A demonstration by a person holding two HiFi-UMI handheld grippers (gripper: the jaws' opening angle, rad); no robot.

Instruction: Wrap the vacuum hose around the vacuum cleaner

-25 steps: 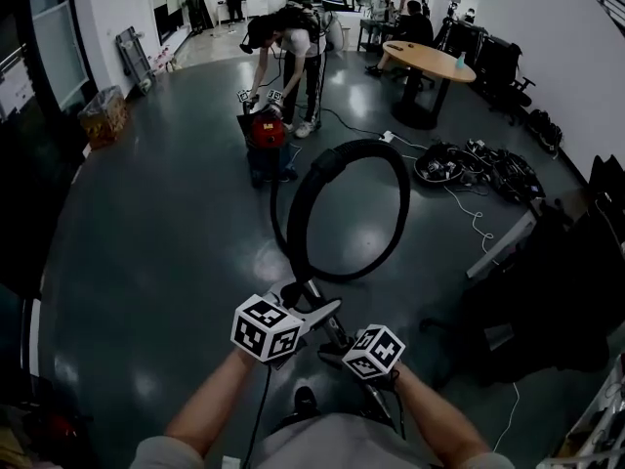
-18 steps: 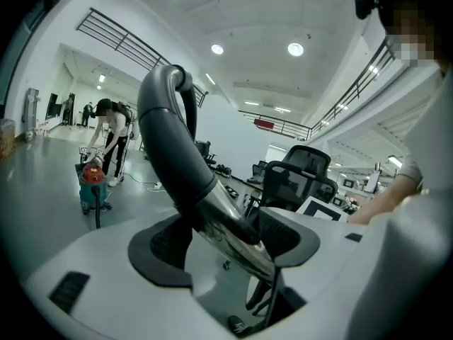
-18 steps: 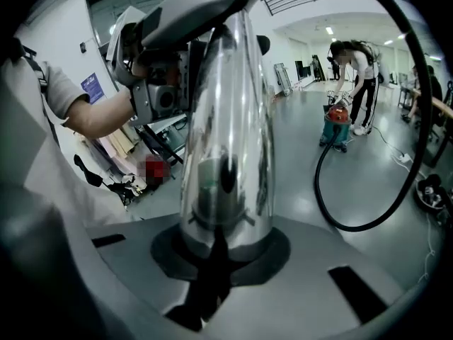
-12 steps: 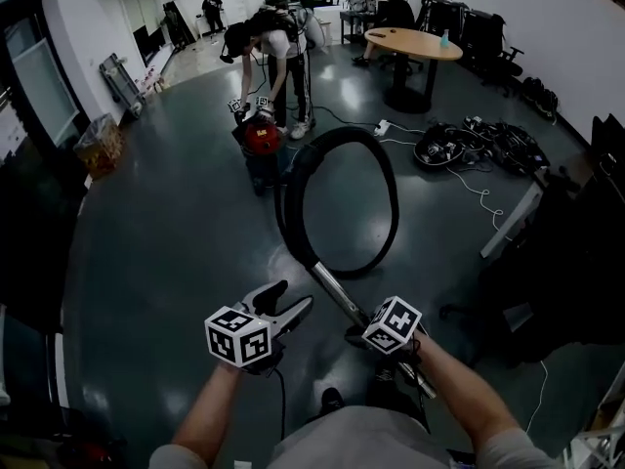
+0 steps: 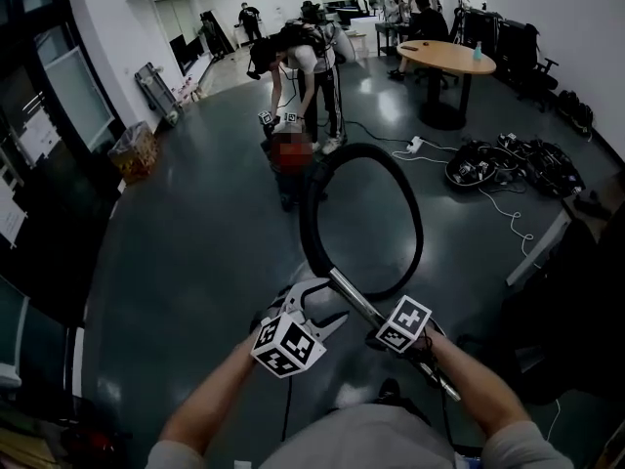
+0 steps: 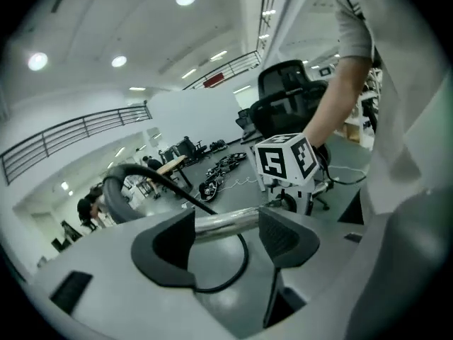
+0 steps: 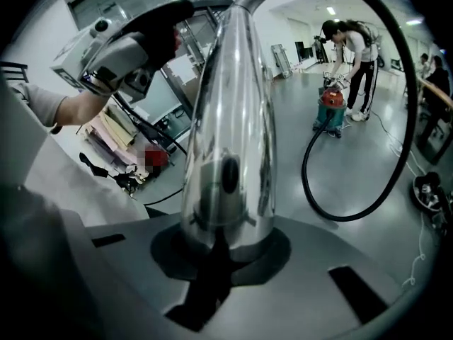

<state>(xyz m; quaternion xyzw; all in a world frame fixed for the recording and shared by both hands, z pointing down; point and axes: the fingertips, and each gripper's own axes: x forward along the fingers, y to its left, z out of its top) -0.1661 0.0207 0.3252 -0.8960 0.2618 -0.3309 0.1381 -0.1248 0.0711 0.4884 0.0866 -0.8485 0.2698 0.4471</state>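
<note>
A black vacuum hose [image 5: 311, 213] stands in a big loop in front of me and runs into a chrome wand tube [image 5: 354, 296]. My right gripper [image 5: 385, 334] is shut on that tube, which rises out of its jaws in the right gripper view [image 7: 230, 119]. My left gripper [image 5: 317, 296] is open; its jaw tips are at the tube [image 6: 226, 222], which lies crosswise just beyond them. The red vacuum cleaner [image 5: 293, 154] stands on the floor past the loop, far from both grippers; its red body [image 7: 331, 110] also shows in the right gripper view.
A person [image 5: 303, 57] bends over the vacuum cleaner with marker cubes in hand. A round wooden table [image 5: 447, 57] and piles of cables [image 5: 488, 164] lie to the right. A box [image 5: 137, 149] sits by the left wall. Dark furniture [image 5: 576, 301] stands close at right.
My left gripper has rolled and swung right, from apart at the left up to the chrome tube. The right gripper has kept its hold and carried the tube and loop slightly right.
</note>
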